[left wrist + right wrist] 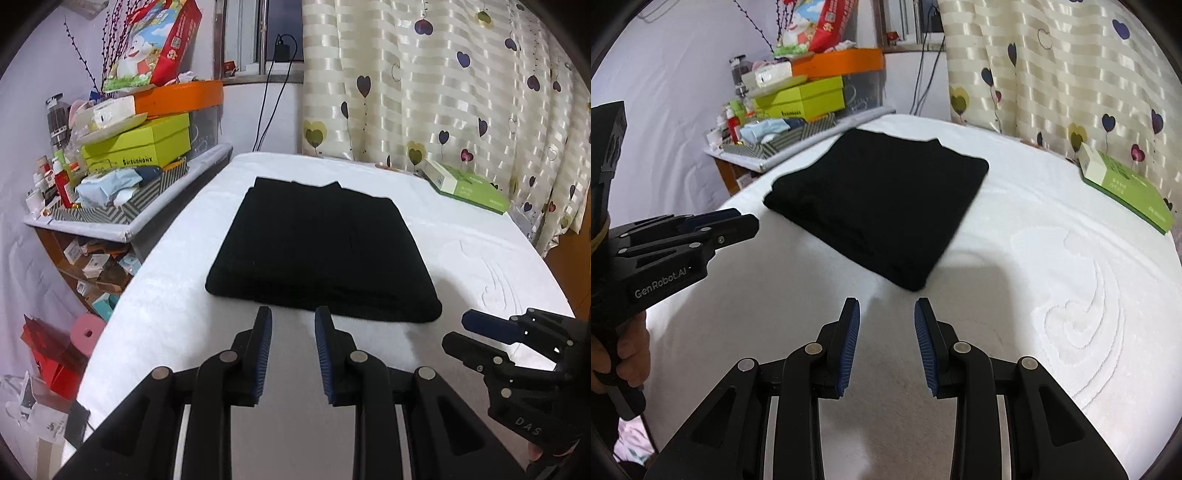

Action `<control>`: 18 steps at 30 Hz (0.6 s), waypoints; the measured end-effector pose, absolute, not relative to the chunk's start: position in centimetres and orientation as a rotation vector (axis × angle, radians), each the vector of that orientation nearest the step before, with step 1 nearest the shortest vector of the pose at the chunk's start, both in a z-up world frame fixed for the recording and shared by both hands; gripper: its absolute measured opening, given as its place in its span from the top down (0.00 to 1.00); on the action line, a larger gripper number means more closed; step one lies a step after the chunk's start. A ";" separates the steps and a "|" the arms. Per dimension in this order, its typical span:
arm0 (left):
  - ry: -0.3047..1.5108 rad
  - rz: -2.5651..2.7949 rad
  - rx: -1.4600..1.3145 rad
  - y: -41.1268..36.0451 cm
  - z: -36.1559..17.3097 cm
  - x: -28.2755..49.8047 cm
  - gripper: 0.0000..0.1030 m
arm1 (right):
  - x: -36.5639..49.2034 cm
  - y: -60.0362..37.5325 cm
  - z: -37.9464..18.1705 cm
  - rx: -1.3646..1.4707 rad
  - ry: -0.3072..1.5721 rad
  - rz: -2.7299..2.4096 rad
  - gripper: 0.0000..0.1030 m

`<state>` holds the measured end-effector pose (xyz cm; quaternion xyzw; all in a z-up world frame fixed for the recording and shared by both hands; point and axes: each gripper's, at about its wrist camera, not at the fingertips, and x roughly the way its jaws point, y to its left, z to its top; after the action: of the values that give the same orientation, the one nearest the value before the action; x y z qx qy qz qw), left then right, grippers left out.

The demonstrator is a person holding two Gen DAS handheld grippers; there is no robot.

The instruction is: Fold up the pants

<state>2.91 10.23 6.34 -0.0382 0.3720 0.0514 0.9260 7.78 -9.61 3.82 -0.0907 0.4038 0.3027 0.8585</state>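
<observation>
Your pants [321, 251] lie mid-table as a compact, squared black stack, so folding looks finished; whether the far edge lines up is hard to judge. Both claws sit near you, short of the cloth: left gripper [293, 321] and right gripper [886, 314] part open, holding nothing. A green box [465, 184] rests far right.

Folded black fabric pants [879, 206] lie on the white textured surface [1052, 295]; right gripper [887, 310] fingers [849, 332] spread, empty.
</observation>
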 end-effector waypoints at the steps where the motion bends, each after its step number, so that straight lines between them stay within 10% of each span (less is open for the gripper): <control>1: 0.768 0.108 -0.072 10.1 6.1 2.8 0.75 | 7.8 -9.5 3.6 -0.199 0.851 0.633 0.69; 18: 0.889 0.138 -0.023 9.6 1.9 4.5 0.70 | 8.0 -8.5 1.7 -0.281 0.891 0.636 0.54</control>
<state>4.47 9.65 1.87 -0.0110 0.4298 0.0667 0.9004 7.98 -8.53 1.72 -0.1329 0.4221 0.3015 0.8446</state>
